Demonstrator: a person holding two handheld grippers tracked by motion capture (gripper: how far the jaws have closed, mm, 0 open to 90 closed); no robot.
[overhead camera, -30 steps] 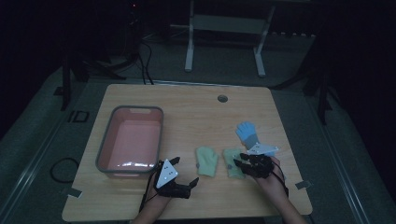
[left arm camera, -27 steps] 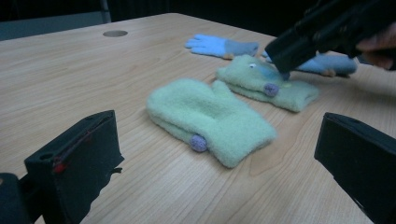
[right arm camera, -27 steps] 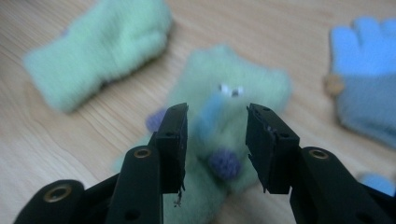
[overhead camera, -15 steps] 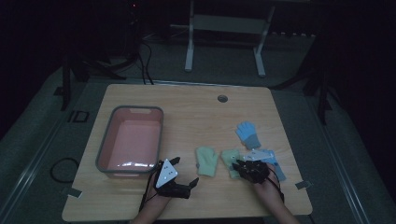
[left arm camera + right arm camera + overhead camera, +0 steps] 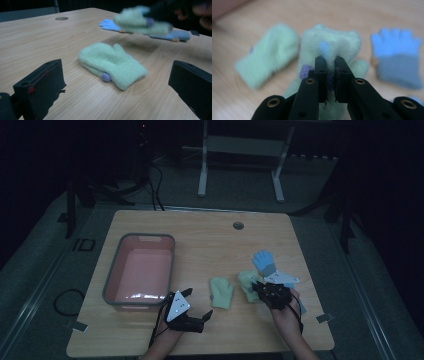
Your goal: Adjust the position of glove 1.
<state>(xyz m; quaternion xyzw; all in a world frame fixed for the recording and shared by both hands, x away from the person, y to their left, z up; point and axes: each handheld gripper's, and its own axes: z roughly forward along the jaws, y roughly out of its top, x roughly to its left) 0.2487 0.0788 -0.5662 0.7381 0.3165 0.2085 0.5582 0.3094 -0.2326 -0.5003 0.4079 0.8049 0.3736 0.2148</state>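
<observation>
Right tongs [image 5: 329, 75] have just been closing and now pinch a green mitten [image 5: 329, 42] by a thin fold of fleece, lifted just above the table [image 5: 200, 230], near the blue gloves [image 5: 264, 261]. Left tongs [image 5: 197, 320] stand apart, holding nothing, facing the second green mitten [image 5: 112, 63] flat on the table. So shallow a bite could let the fleece slip out, dropping the mitten short of the pink tub [image 5: 117, 265]. No brand, label or writing is legible.

The high view looks down and forward over the whole table [image 5: 200, 227]; both gripper views sit low and close, sharing the lying green mitten [image 5: 112, 65] [image 5: 268, 53].
</observation>
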